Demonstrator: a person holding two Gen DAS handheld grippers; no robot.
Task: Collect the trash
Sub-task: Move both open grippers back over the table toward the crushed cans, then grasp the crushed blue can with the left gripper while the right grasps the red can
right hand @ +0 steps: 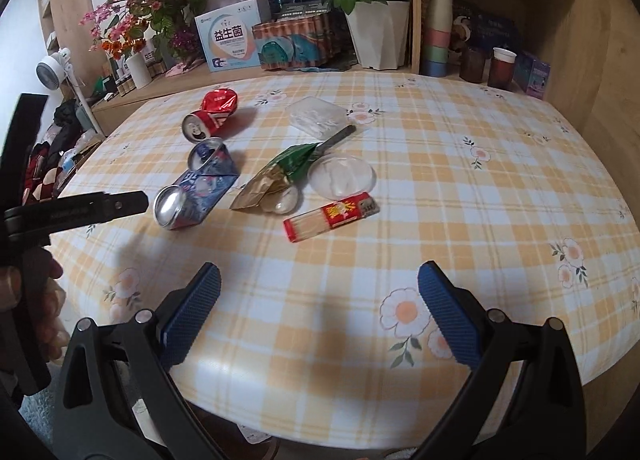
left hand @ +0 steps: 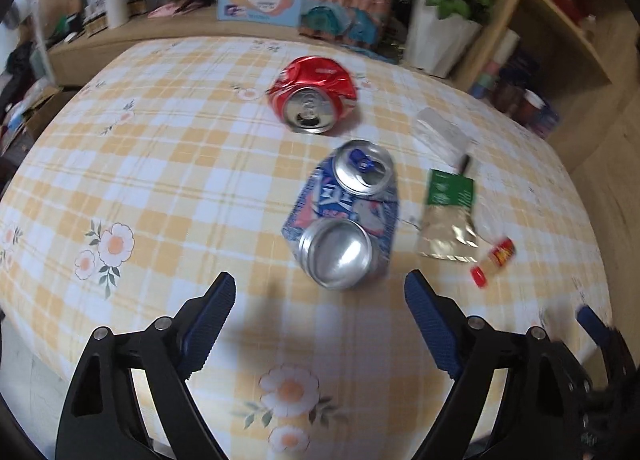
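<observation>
A crushed blue can (left hand: 344, 216) lies on the checked tablecloth (left hand: 160, 180), just ahead of my open left gripper (left hand: 320, 300), which has nothing between its fingers. A crushed red can (left hand: 314, 94) lies farther back. To the right are a green-and-gold wrapper (left hand: 448, 216) and a red packet of sticks (left hand: 494, 260). In the right wrist view my right gripper (right hand: 320, 292) stands open over the table's near edge, empty. Ahead of it lie the red packet (right hand: 332, 216), the wrapper (right hand: 276, 176), clear plastic lids (right hand: 342, 176), the blue can (right hand: 196, 188) and the red can (right hand: 212, 114).
A clear plastic box (right hand: 318, 116) and a dark pen-like stick (right hand: 338, 138) lie behind the wrapper. A shelf behind the table holds a white flower pot (right hand: 380, 34), a carton (right hand: 228, 42), bottles and cups (right hand: 438, 34). The left tool and a hand (right hand: 36, 220) show at left.
</observation>
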